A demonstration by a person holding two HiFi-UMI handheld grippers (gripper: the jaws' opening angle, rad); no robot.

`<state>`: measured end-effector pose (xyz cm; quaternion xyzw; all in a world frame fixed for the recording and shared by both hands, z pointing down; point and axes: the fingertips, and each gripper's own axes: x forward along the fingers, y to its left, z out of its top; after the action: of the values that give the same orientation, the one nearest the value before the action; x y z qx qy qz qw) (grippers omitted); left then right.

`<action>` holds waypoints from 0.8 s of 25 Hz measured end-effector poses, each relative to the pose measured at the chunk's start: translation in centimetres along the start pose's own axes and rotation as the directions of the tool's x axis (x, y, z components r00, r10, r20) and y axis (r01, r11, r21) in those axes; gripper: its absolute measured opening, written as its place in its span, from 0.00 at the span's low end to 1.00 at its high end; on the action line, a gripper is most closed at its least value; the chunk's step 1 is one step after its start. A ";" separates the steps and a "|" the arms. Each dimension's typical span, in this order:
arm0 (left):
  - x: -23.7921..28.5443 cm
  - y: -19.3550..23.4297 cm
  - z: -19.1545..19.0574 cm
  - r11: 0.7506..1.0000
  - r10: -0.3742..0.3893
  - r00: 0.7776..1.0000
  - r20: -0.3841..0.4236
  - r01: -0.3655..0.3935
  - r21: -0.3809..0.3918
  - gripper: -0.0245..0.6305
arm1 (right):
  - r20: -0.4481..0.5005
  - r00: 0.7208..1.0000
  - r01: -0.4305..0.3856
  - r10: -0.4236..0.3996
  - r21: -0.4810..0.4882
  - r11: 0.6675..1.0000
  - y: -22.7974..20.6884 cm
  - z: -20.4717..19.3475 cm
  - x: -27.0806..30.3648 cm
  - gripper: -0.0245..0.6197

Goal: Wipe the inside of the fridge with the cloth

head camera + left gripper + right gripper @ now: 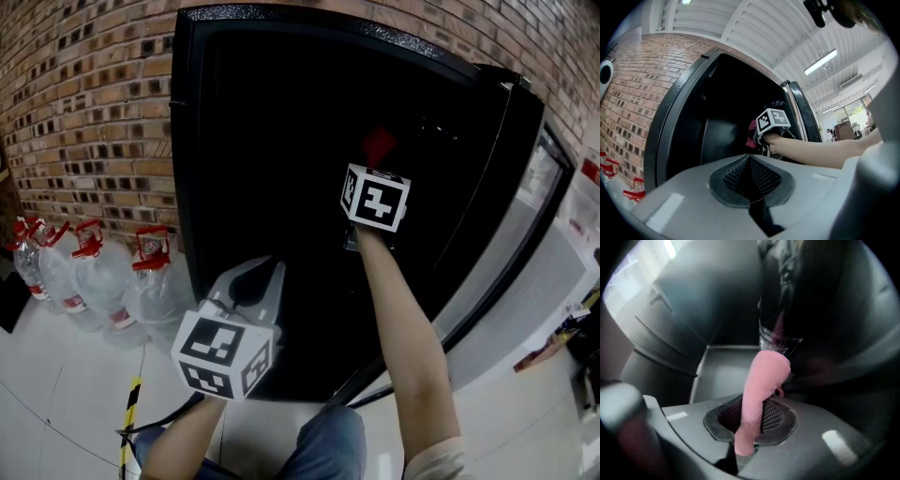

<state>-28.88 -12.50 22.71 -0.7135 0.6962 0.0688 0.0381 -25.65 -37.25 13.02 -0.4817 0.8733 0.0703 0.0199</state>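
A tall black fridge [281,141] stands open against the brick wall, its inside dark. My right gripper [377,150] reaches into it, shut on a pink cloth [761,385] that sticks out forward between the jaws. In the head view the cloth [379,143] shows as a reddish patch beyond the marker cube. In the left gripper view the cloth [752,133] appears just past the right gripper [761,136]. My left gripper [251,286] hangs outside the fridge, low in front of it, shut with nothing between its jaws.
The fridge door [525,234] is swung open to the right. Several large water bottles with red caps [94,272] stand on the floor at the left by the brick wall [84,112]. A yellow-black striped strip [128,422] lies on the tiled floor.
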 end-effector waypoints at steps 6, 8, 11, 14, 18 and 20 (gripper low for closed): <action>0.4 -0.1 0.9 1.000 -0.009 0.999 0.033 0.010 -0.017 0.01 | 0.001 0.999 -0.037 0.037 -0.024 0.999 0.5 -0.3 -6.7 0.11; 0.5 0.1 0.7 1.000 -0.002 1.000 0.030 0.002 -0.017 0.01 | 0.027 0.998 -0.061 0.062 -0.010 0.998 0.8 -0.1 -9.2 0.11; 0.9 0.5 0.0 1.000 0.012 1.000 0.008 -0.012 -0.025 0.01 | 0.082 0.993 -0.082 0.081 0.011 0.997 0.9 0.4 -12.8 0.11; 1.2 0.9 -0.4 0.999 0.024 1.000 -0.012 -0.024 -0.028 0.01 | 0.121 0.989 -0.088 0.087 0.007 0.996 0.9 0.6 -15.1 0.11; 1.3 1.5 -0.3 0.999 0.041 0.999 -0.017 -0.041 -0.022 0.01 | 0.133 0.984 -0.126 0.122 0.020 0.992 1.4 0.3 -15.4 0.11; 0.9 1.7 -0.4 0.998 0.052 0.998 -0.021 -0.053 -0.016 0.01 | 0.140 0.973 -0.189 0.185 0.016 0.982 3.1 -0.1 -15.8 0.11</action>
<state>-30.51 -13.49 23.04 -0.6959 0.7146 0.0681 0.0230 -19.80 -22.34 15.07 -0.3908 0.9123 0.0919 0.0804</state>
